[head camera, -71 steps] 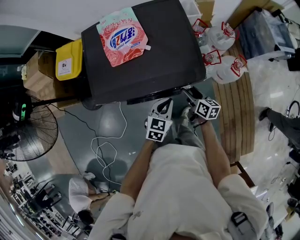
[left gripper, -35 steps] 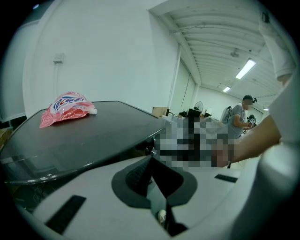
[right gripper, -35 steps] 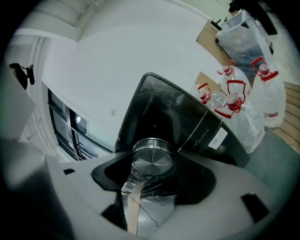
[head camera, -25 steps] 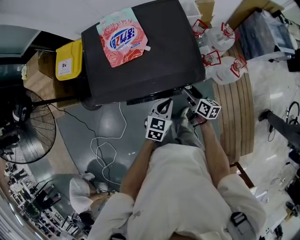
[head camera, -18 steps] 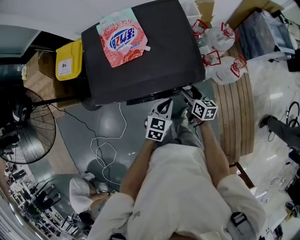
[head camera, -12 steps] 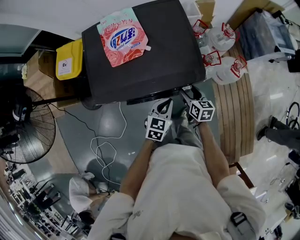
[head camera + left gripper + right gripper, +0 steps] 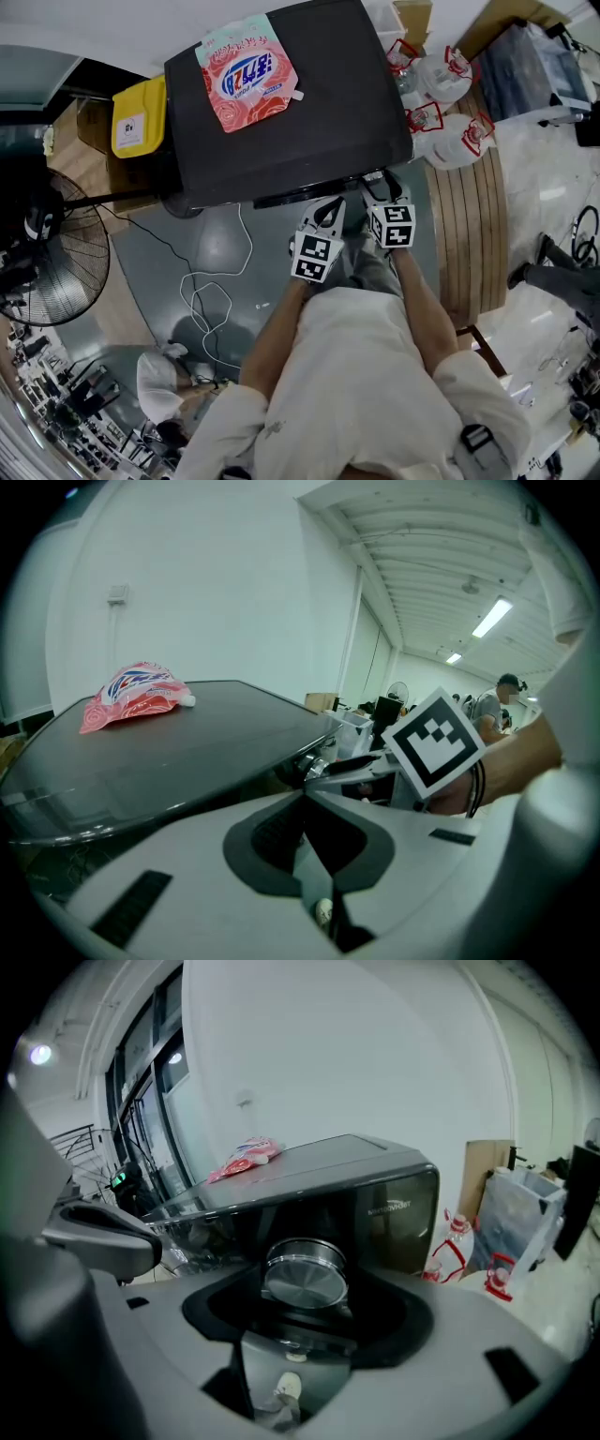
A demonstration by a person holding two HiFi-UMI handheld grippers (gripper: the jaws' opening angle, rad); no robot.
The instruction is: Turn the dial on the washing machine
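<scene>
From beside the glossy black washing machine (image 7: 384, 1190), the right gripper (image 7: 305, 1292) clamps its round brushed-steel dial (image 7: 305, 1271) by the rim, which is probably stiff and slick; the left gripper (image 7: 304, 797) is closed and empty.

Dial: the round silver metal dial (image 7: 305, 1269) had a brushed satin face and a shinier rim.
Machine: the black washing machine (image 7: 309, 112) had a smooth, glossy top, and its front panel mirrored like dark glass.
Pouch: the pink-and-white plastic detergent pouch (image 7: 246, 70), at 11 o'clock on that top, was shiny, crinkled film.
Grippers: the left gripper (image 7: 305, 794) and right gripper (image 7: 307, 1282) had matt grey plastic shells with black, ribbed, rubbery-looking jaw linings.
Jugs: the clear plastic jugs with red handles (image 7: 450, 131), at 2 o'clock, looked translucent and glossy.
Floor: the grey floor (image 7: 178, 272) was polished; the wooden slatted strip (image 7: 473, 244) at 3 o'clock looked matt.
Shirt: the off-white cloth shirt (image 7: 356, 394) was matt.
</scene>
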